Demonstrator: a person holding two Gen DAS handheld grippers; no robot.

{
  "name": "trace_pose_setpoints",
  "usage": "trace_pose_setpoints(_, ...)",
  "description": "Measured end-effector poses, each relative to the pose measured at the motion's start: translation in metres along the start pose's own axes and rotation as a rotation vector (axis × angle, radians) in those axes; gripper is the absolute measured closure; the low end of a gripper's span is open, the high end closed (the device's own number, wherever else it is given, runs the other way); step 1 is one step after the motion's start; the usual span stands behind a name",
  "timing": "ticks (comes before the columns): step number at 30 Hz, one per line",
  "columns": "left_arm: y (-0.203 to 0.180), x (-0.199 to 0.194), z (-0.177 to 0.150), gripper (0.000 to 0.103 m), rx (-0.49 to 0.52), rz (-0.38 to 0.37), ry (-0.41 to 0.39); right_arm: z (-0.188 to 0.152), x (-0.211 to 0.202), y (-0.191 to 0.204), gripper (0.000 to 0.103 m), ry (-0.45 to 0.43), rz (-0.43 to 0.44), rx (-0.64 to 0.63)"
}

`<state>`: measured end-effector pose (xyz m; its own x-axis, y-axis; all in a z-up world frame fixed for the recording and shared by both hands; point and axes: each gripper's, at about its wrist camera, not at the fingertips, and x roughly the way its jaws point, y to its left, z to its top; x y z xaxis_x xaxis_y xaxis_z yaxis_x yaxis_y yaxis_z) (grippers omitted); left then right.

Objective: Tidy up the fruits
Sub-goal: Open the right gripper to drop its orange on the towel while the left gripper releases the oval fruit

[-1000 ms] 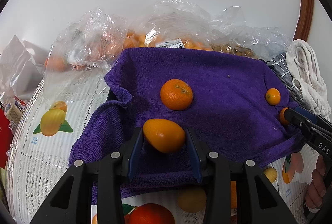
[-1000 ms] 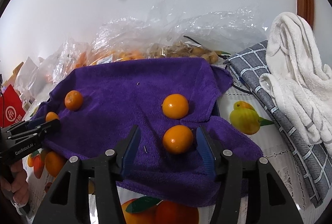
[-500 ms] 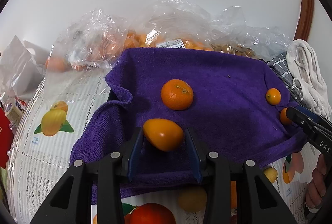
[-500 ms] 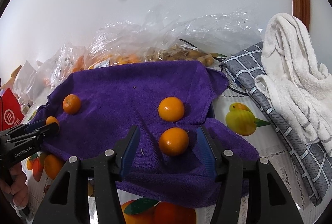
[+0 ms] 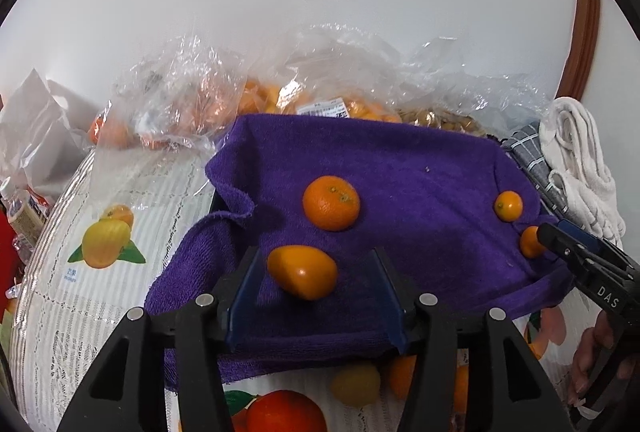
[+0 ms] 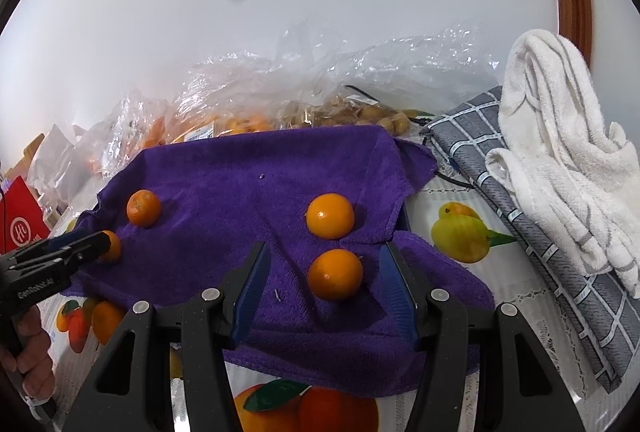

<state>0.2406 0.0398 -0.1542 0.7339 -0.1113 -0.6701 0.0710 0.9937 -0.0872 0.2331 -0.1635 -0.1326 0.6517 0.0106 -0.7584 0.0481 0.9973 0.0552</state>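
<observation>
A purple towel (image 5: 420, 192) holds several orange fruits. My left gripper (image 5: 315, 256) is low over its near left part and its jaws are opening. An oval orange fruit (image 5: 302, 272) lies between them, close to the left pad and well clear of the right pad. A round mandarin (image 5: 331, 203) sits just beyond it. My right gripper (image 6: 323, 248) stands open around a small round orange (image 6: 335, 274), with a gap on both sides. A second small orange (image 6: 330, 216) lies just past it.
Clear plastic bags (image 5: 248, 100) of fruit are piled along the towel's far edge by the white wall. A grey checked cloth (image 6: 520, 200) and a white towel (image 6: 560, 136) lie to the right. The tablecloth (image 5: 100, 244) has printed fruit pictures. A red box (image 6: 20, 228) stands far left.
My left gripper's jaws have spread apart and let go of the oval fruit, which now sits loose between them. The right gripper has kept its place and width.
</observation>
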Motion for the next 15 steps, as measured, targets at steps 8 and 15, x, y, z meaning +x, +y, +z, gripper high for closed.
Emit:
trace_pose_setpoints(8, 0.001, -0.013, 0.004, 0.051, -0.022, 0.003, -0.04, 0.011, -0.022, 0.009, 0.047, 0.001, -0.046, -0.03)
trace_pose_setpoints(15, 0.007, -0.034, 0.005, 0.051, -0.031, -0.002, -0.053, 0.01, -0.049, 0.009, 0.045, 0.045, -0.007, 0.003)
